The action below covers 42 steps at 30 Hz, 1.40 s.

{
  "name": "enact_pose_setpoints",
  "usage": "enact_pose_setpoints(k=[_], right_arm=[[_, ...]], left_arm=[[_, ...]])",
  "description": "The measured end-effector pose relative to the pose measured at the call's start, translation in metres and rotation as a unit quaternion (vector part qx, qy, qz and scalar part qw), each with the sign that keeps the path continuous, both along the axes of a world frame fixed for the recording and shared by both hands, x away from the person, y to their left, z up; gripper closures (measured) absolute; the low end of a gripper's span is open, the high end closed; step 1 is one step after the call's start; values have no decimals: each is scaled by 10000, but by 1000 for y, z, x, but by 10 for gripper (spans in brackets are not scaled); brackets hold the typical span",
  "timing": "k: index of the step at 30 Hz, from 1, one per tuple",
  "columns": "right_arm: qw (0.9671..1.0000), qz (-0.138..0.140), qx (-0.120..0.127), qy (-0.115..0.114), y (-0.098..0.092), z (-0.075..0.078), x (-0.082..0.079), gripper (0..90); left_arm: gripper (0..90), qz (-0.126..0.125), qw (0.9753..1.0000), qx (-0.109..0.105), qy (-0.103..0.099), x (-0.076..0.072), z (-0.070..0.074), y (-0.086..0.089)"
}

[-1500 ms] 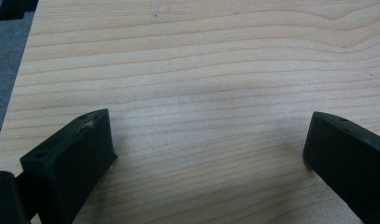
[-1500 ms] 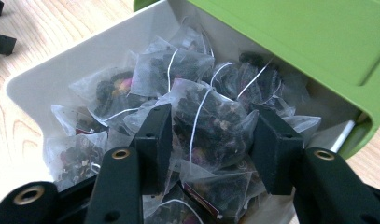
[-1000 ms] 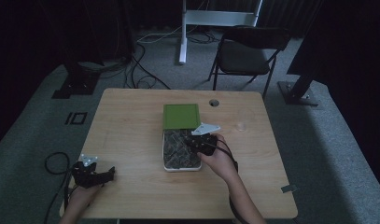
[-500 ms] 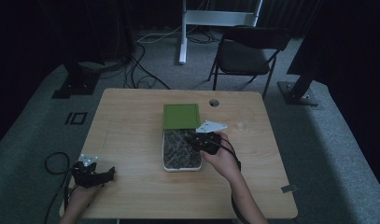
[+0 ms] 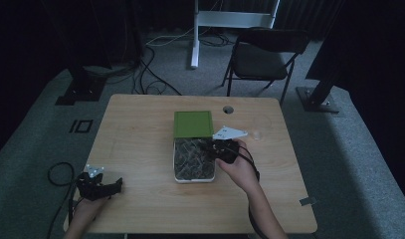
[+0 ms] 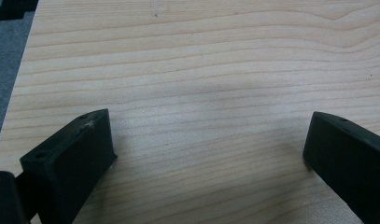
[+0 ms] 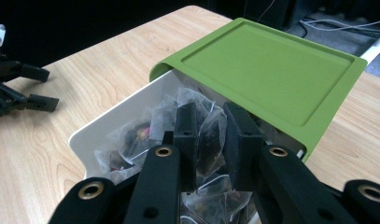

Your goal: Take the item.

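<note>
Pinching down inside the box, the right gripper (image 7: 210, 140) had its 2 black jaws closed on a clear tea bag (image 7: 210, 133), the sachet squeezed between them with dark contents showing through. That bag sat among a heap of similar packets in the white box (image 5: 194, 178), near the end where the green lid (image 7: 271, 70) lay slid back, partly covering the box. From above, the right gripper (image 5: 221, 149) hung over the box's right edge, the person's hand behind it. The box stood near the middle of the wooden table (image 5: 140, 129). Well apart, at the table's near left corner, the left gripper (image 5: 97, 184) rested low over bare wood, its 2 jaws spread wide with nothing between them.
</note>
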State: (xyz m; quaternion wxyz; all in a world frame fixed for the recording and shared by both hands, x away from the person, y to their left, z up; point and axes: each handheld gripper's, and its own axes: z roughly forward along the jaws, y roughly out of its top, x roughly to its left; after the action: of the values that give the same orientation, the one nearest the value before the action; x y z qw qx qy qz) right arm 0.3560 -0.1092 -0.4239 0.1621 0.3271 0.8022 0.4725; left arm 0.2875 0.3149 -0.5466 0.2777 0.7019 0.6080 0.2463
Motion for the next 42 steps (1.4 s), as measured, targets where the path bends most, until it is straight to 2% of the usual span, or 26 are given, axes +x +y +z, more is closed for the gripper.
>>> enact_pose_setpoints(k=[8,22,42], right_arm=[[10000,-29,49,-25,-4,3,0,765],[9995,-251,146,-87,-24,12,2,766],[9965,-793,251,-115,-63,11,11,765]], left_arm=[[23,1,10000,1,1,0,0,0],[23,1,10000,3,1,0,0,0],[23,0,10000,4,2,0,0,0]])
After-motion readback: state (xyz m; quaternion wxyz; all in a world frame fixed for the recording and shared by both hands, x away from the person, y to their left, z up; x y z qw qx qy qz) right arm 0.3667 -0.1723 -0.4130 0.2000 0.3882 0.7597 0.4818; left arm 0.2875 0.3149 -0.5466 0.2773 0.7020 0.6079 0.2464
